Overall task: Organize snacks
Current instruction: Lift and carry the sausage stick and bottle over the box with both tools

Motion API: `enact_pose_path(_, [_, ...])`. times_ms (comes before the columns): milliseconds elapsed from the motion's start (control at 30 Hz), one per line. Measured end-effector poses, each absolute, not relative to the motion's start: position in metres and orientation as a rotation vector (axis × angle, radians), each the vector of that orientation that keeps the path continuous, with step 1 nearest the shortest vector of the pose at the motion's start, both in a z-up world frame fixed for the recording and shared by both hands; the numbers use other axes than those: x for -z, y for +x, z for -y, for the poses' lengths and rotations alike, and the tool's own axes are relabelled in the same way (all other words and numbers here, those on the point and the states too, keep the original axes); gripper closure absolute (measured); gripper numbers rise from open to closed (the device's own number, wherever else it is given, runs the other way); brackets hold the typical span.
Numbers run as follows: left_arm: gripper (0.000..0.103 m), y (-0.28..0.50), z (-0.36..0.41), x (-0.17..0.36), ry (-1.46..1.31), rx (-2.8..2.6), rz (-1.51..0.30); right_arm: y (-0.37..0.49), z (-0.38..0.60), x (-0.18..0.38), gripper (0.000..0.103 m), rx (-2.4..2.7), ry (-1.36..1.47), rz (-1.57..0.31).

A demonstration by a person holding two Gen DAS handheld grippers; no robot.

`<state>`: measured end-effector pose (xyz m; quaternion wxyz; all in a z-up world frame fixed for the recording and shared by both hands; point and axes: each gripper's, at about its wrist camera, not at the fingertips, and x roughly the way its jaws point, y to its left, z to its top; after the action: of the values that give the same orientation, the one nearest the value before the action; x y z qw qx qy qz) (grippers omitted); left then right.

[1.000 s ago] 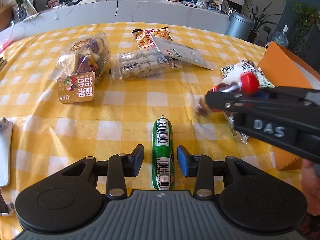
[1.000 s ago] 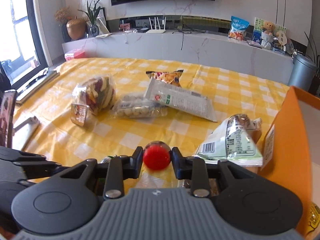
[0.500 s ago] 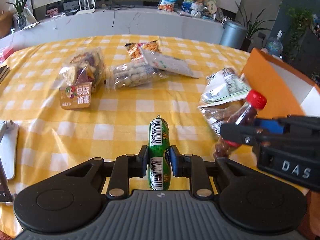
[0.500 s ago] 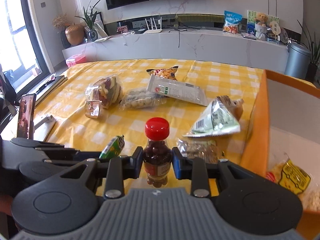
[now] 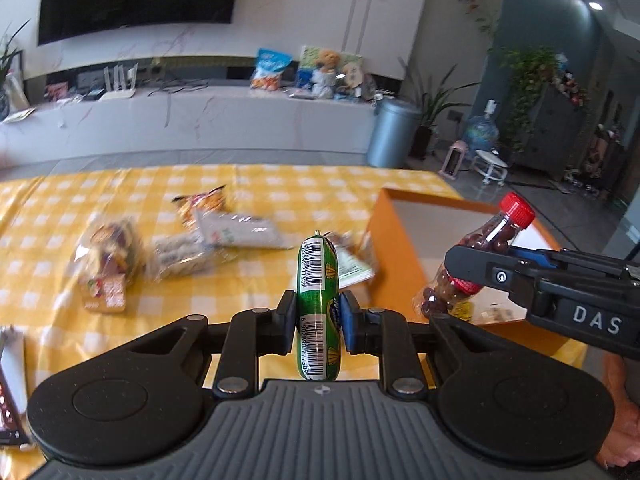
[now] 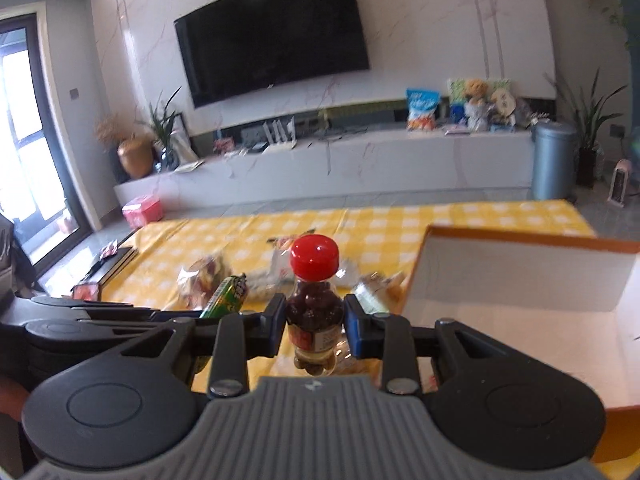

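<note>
My left gripper (image 5: 318, 322) is shut on a green sausage stick (image 5: 319, 280) with barcodes, held lengthwise above the yellow checked table (image 5: 280, 188). My right gripper (image 6: 315, 322) is shut on a small clear bottle (image 6: 314, 304) of dark round snacks with a red cap, upright between the pads. In the left wrist view that bottle (image 5: 486, 240) hangs tilted over the near corner of the orange box (image 5: 404, 232), with the right gripper (image 5: 460, 268) clamped round it. In the right wrist view the sausage stick (image 6: 228, 294) pokes up at the left.
Several snack bags lie on the cloth: a mixed fruit-chip bag (image 5: 108, 260), a nut bag (image 5: 180, 256), a flat white packet (image 5: 236, 228). The orange box (image 6: 520, 276) has white inner walls, open top. A phone (image 5: 10, 400) lies at the table's left edge.
The left gripper closed on the sausage stick and lifted it off the cloth. The right gripper rose with the bottle and moved right, towards the orange box.
</note>
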<state>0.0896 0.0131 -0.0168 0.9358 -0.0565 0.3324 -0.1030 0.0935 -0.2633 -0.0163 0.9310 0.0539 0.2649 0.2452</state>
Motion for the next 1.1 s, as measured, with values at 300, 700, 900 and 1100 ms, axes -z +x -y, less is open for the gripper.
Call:
enact_pose_path(300, [0.078,0.114,0.051,-0.003,-0.018,0.392,-0.633,0.093,0.321,0.005,0.074,-0.336,0.115,-0.540])
enact_pose_path(700, [0.078,0.169,0.120,0.018,0.120,0.522,-0.711,0.130,0.368,0.031,0.074,-0.232,0.156,-0.691])
enact_pose_path(900, [0.078,0.192,0.134,0.042,0.186,0.537,-0.772,0.153,0.370,0.048,0.074,-0.221,0.126,-0.768])
enact_pose_path(1100, [0.078,0.203,0.139,0.061,0.241,0.538,-0.814,0.177,0.373,0.064,0.074,-0.231,0.128,-0.862])
